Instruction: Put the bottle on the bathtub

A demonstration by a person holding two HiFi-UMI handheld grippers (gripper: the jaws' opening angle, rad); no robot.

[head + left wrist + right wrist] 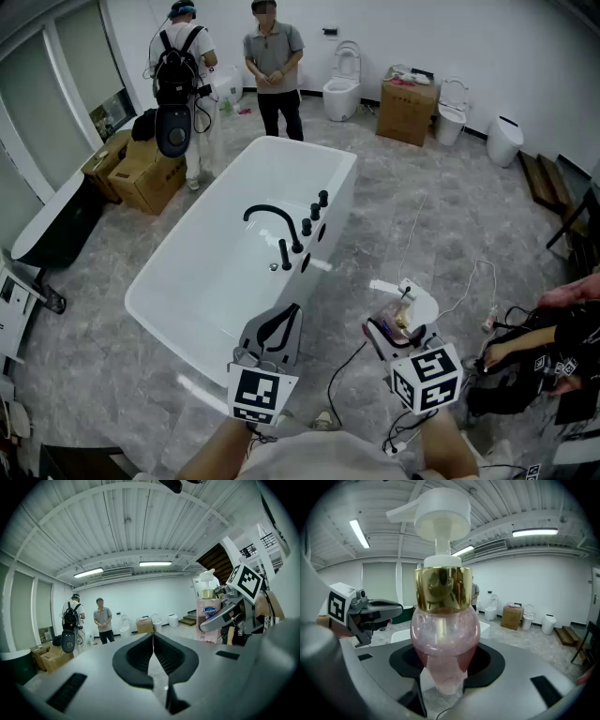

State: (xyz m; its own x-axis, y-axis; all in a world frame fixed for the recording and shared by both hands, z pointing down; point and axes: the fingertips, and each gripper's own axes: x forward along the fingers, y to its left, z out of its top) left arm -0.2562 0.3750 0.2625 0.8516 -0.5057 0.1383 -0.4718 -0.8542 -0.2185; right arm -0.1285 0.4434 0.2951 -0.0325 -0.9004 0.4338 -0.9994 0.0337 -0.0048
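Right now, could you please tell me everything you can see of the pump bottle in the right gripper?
The bottle is a pump dispenser with a white pump head, a shiny gold collar and a translucent pink body that looks like plastic. The left gripper view shows a pink label with a blue shield. It stands upright, clamped low on its body by the right gripper, beside the white bathtub and not yet on it.

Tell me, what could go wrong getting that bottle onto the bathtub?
1. The right claw grips the bottle on its smooth, rounded body, under a tall pump; it might slip or tip.
2. The bathtub rim looks narrow, and its wider side holds the faucet, so the bottle could knock it or slide off.
3. Cables on the floor could catch a foot.
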